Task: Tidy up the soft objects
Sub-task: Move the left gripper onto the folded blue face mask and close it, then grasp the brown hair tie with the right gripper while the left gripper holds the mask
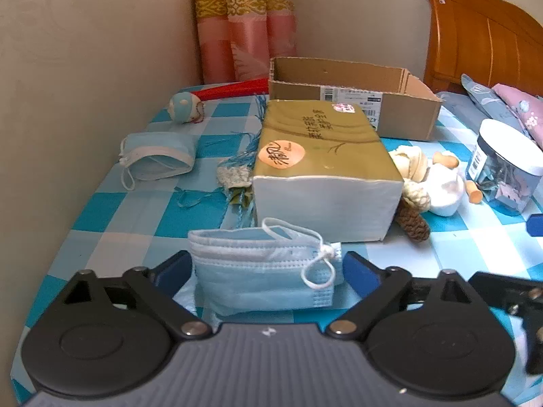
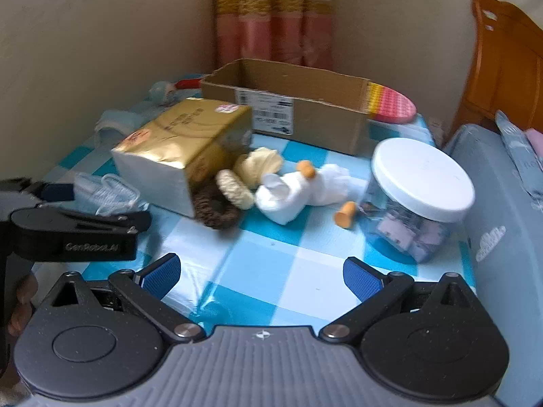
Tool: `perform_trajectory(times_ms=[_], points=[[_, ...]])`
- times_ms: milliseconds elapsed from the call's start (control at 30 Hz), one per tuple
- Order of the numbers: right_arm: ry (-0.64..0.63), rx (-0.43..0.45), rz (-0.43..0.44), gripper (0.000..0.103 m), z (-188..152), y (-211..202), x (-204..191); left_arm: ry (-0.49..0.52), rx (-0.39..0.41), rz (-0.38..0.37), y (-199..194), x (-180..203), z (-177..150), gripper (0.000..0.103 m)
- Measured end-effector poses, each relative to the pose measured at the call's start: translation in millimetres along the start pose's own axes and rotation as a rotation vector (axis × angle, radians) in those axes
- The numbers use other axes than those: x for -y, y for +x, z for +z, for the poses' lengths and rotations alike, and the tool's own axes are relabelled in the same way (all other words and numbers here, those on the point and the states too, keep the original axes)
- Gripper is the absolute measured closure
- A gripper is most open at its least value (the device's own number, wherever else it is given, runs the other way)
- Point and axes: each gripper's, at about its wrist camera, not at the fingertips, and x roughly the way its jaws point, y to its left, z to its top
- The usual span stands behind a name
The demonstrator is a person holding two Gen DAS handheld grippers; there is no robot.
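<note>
"GenRobot.AI" lettering (image 2: 91, 247) on left gripper (image 1: 268, 268)

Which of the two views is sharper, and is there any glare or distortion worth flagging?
Left wrist view: sharp, the mask reads crisply; soft glare on the gold pack. Right wrist view: motion-blurred, box label and jar smeared. Both: fisheye bending, dark corners.
</note>
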Motion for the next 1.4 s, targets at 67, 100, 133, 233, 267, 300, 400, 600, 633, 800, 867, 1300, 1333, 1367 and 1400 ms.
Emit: perform_trajectory(times_ms=[67, 100, 133, 233, 267, 300, 400, 600, 633, 800, 867, 1300, 1333, 1367, 1400], points=[[-0.024, -0.002, 0.012, 0.0, 0.7, 2.6, -4.3, -0.001, -0.011, -0.009, 1.1, -0.7, -0.8, 0.016], [-0.035, -0.001, 0.015, 0.0, 1.1, 3.8, -6.8, -0.002, -0.017, -0.018, 2.0, -1.6, -1.0, 0.019], [-0.044, 0.0, 0.018, 0.0, 1.6, 4.5, -9.1, -0.006, -0.026, -0.024, 3.1, -2.9, -1.0, 0.023], [-0.059, 0.005, 0.03, 0.0, 3.6, 6.3, -14.3, -0.025, -0.02, -0.023, 0.8, -8.8, 0.1, 0.028], [-0.061, 0.006, 0.037, 0.0, 4.5, 7.2, -15.6, -0.028, -0.018, -0.02, 0.1, -10.8, 0.7, 0.028], [-0.064, 0.006, 0.046, 0.0, 5.5, 8.3, -17.2, -0.031, -0.017, -0.014, -0.7, -13.1, 1.3, 0.028], [-0.08, 0.014, 0.067, 0.007, 8.1, 12.0, -22.8, -0.032, -0.013, 0.009, -3.3, -20.6, 3.0, 0.028], [-0.115, -0.001, 0.093, 0.029, 13.6, 26.9, -33.8, -0.058, -0.012, 0.03, -3.6, -32.6, 5.9, 0.028], [-0.12, -0.001, 0.091, 0.032, 14.5, 29.9, -35.5, -0.057, -0.016, 0.032, -2.6, -33.1, 5.9, 0.028], [-0.167, -0.005, 0.071, 0.051, 18.6, 42.1, -45.5, -0.061, -0.03, 0.028, 0.8, -34.7, 5.5, 0.028], [-0.176, 0.007, 0.052, 0.053, 20.2, 44.1, -47.3, -0.06, -0.033, 0.024, 1.7, -34.7, 5.8, 0.028], [-0.24, 0.046, 0.038, 0.086, 18.1, 35.7, -52.1, -0.042, -0.039, 0.018, -0.5, -30.8, 6.1, 0.028], [-0.242, 0.046, 0.04, 0.086, 16.2, 32.6, -51.8, -0.042, -0.039, 0.017, -1.0, -30.6, 5.8, 0.028], [-0.245, 0.043, 0.045, 0.086, 14.3, 29.2, -51.2, -0.041, -0.039, 0.014, -1.5, -30.4, 5.6, 0.028], [-0.25, 0.036, 0.05, 0.086, 12.7, 26.8, -50.8, -0.041, -0.039, 0.013, -2.3, -30.2, 5.3, 0.028]])
